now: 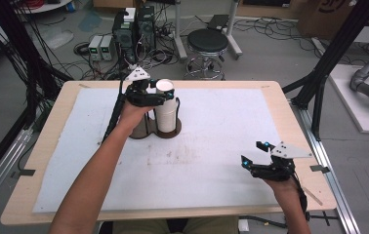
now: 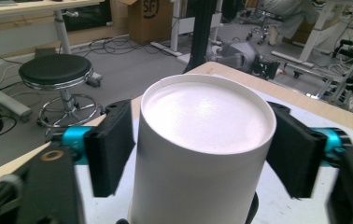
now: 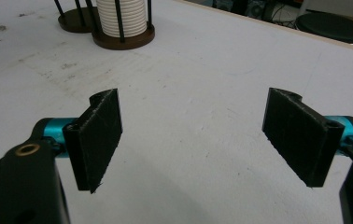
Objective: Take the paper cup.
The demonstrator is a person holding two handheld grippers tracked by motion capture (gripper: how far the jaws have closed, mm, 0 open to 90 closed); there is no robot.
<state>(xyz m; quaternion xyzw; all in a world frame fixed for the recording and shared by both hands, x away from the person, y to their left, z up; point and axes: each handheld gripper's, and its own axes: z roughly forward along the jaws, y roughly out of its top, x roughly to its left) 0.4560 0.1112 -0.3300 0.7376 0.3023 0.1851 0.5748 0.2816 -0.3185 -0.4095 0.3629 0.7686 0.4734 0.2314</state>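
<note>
The scene is lit evenly from overhead by diffuse room light; no hard shadows are cast on the white felt-like table cover (image 1: 212,146). A soft sheen is seen on the upturned base of the white paper cup stack (image 2: 205,116) in the left gripper view. The black foam-faced jaws at the bottom of both gripper views are rendered slightly soft. Background floor clutter is mildly blurred. Moderate compression softness is noted in all three views.

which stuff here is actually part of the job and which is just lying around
In the job:
- left tool, jaws against the top cup's sides
- stack of white cups
- round wooden holder under the stack

Lying about:
- black stool
- right tool, open over the white mat
</note>
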